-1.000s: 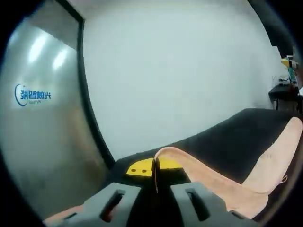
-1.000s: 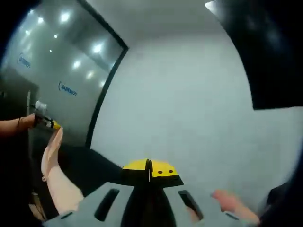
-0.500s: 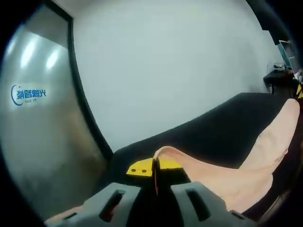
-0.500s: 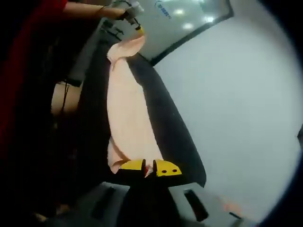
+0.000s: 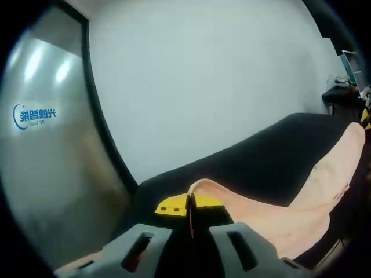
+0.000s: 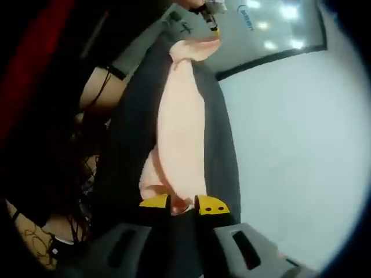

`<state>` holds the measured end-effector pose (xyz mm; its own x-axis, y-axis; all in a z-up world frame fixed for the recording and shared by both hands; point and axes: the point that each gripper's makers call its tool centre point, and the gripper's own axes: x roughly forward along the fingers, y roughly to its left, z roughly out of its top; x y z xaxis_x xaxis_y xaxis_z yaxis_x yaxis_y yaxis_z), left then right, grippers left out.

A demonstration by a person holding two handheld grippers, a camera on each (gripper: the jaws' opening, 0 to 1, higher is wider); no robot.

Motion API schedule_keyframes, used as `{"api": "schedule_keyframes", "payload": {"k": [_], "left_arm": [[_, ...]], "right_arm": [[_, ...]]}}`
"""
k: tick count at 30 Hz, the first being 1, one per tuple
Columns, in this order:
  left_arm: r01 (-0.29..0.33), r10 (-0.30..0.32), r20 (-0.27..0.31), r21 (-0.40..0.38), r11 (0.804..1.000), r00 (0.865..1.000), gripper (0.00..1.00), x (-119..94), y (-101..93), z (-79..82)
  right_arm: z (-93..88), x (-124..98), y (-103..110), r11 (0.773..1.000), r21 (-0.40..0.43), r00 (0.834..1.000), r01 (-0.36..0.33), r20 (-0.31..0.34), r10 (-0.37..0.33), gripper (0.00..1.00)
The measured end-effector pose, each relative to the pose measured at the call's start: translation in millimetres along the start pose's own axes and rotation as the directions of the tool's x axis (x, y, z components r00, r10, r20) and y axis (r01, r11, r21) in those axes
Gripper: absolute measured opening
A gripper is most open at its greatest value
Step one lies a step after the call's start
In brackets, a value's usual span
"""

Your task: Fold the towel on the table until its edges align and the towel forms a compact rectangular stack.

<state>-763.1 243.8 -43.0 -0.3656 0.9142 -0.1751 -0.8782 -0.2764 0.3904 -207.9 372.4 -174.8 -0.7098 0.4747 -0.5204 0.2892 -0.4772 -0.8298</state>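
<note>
A pink towel (image 5: 313,197) runs stretched over the black table (image 5: 255,168) between the two grippers. My left gripper (image 5: 189,206) is shut on one end of it, the cloth curling up over the yellow tips. In the right gripper view the towel (image 6: 182,127) lies as a long strip along the dark table (image 6: 130,133). Its near end sits between the spread yellow tips of my right gripper (image 6: 183,204), which stands open. The left gripper (image 6: 210,8) holds the far end at the top of that view.
A glass panel with a blue logo (image 5: 36,116) and a white wall (image 5: 208,81) stand behind the table. A dark desk (image 5: 339,95) is at far right. A red sleeve (image 6: 35,52) and loose cables (image 6: 40,243) lie beside the table's edge.
My right gripper's jaws have spread apart around the towel's end, and its view has swung down along the table. The left gripper keeps its hold and has barely moved.
</note>
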Motion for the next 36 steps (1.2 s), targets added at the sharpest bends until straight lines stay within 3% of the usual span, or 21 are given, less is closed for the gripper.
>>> {"api": "schedule_keyframes", "payload": {"k": [3, 4, 7, 10, 12, 14, 16, 20, 21, 22, 23, 24, 25, 26, 27, 28, 29, 30, 31, 34, 36], "left_arm": [[0.003, -0.003, 0.006, -0.020, 1.000, 1.000, 0.00, 0.7, -2.7, -1.2], [0.002, -0.002, 0.005, -0.024, 1.000, 1.000, 0.00, 3.6, -0.3, -2.5], [0.008, -0.008, -0.004, -0.017, 1.000, 1.000, 0.00, -0.2, -9.9, -2.3], [-0.001, 0.001, 0.007, 0.013, 1.000, 1.000, 0.00, -6.5, -1.3, -2.9], [-0.006, 0.006, 0.021, 0.010, 1.000, 1.000, 0.00, -11.6, 5.8, 2.5], [-0.009, 0.008, 0.019, 0.018, 1.000, 1.000, 0.00, -10.2, 8.6, 4.7], [-0.009, 0.009, 0.020, 0.015, 1.000, 1.000, 0.00, -6.0, 10.9, 7.3], [0.006, -0.007, 0.025, 0.019, 1.000, 1.000, 0.00, -5.5, 11.2, 16.1], [0.008, -0.009, 0.025, 0.018, 1.000, 1.000, 0.00, -10.7, 15.0, 23.5], [0.012, -0.012, 0.027, 0.011, 1.000, 1.000, 0.00, -17.4, 12.7, 30.1], [0.022, -0.022, 0.048, -0.001, 1.000, 0.999, 0.00, -26.4, 13.6, 43.6], [0.033, -0.033, 0.086, 0.003, 0.999, 0.996, 0.00, -34.7, 15.0, 60.6], [0.027, -0.028, 0.106, 0.006, 1.000, 0.994, 0.00, -42.5, 19.3, 74.1], [0.014, -0.017, 0.115, 0.026, 1.000, 0.993, 0.00, -48.2, 27.9, 90.2], [0.013, -0.017, 0.119, 0.037, 0.999, 0.993, 0.00, -50.8, 29.3, 96.9], [0.012, -0.019, 0.125, 0.057, 0.998, 0.992, 0.00, -55.0, 29.2, 107.4], [0.012, -0.020, 0.129, 0.067, 0.998, 0.991, 0.00, -57.9, 28.9, 115.1], [0.014, -0.025, 0.135, 0.079, 0.997, 0.990, 0.00, -62.6, 24.0, 121.8], [0.023, -0.037, 0.149, 0.096, 0.995, 0.988, 0.00, -67.4, 21.3, 130.5], [0.051, -0.076, 0.197, 0.127, 0.991, 0.978, 0.00, -85.3, 19.6, 157.4], [0.037, -0.069, 0.233, 0.142, 0.989, 0.970, 0.00, -98.2, 22.5, 176.4]], "right_arm": [[9.3, 14.5, 7.7, 0.999, -0.019, 0.998, -0.040, 0.053, 0.041, 0.13], [10.0, 17.3, 7.8, 0.998, -0.039, 0.997, -0.047, 0.056, 0.049, 0.04], [6.3, 13.1, -7.9, 1.000, -0.004, 0.999, -0.007, 0.045, 0.008, 0.00], [20.6, -14.8, -28.3, 0.974, 0.226, 0.983, 0.008, 0.178, -0.049, 0.00], [25.3, -32.5, -35.0, 0.970, 0.243, 0.969, -0.025, 0.246, -0.036, 0.00], [18.7, -33.9, -34.6, 0.971, 0.236, 0.976, -0.045, 0.216, -0.007, 0.00], [11.0, -31.4, -48.0, 0.962, 0.274, 0.984, 0.015, 0.169, -0.064, 0.00], [19.3, -48.2, -79.1, 0.864, 0.503, 0.956, 0.031, 0.236, -0.172, 0.00], [31.1, -59.0, -85.2, 0.844, 0.537, 0.941, 0.008, 0.282, -0.189, 0.00], [33.2, -75.2, -101.1, 0.806, 0.592, 0.916, 0.021, 0.311, -0.252, 0.00], [31.3, -79.4, -105.6, 0.794, 0.607, 0.912, 0.027, 0.310, -0.268, 0.00], [18.7, -101.6, -130.1, 0.710, 0.701, 0.894, 0.073, 0.268, -0.358, 0.00], [15.7, -106.4, -136.1, 0.686, 0.723, 0.888, 0.085, 0.257, -0.381, 0.00], [1.3, -124.9, -160.4, 0.592, 0.795, 0.853, 0.133, 0.212, -0.477, 0.00], [-9.8, -135.1, -175.6, 0.537, 0.824, 0.823, 0.180, 0.172, -0.541, 0.00], [-30.7, -154.6, -196.7, 0.429, 0.869, 0.768, 0.246, 0.095, -0.633, 0.00], [-34.7, -165.4, -205.8, 0.388, 0.884, 0.734, 0.260, 0.080, -0.674, 0.00], [-41.5, -173.2, -211.3, 0.335, 0.906, 0.718, 0.259, 0.051, -0.694, 0.00], [-42.8, -178.4, -213.5, 0.303, 0.917, 0.711, 0.260, 0.031, -0.703, 0.00], [-32.9, -209.7, -226.5, 0.305, 0.919, 0.655, 0.248, 0.073, -0.752, 0.00], [-29.7, -227.4, -233.0, 0.267, 0.925, 0.619, 0.270, 0.046, -0.784, 0.00]]}}
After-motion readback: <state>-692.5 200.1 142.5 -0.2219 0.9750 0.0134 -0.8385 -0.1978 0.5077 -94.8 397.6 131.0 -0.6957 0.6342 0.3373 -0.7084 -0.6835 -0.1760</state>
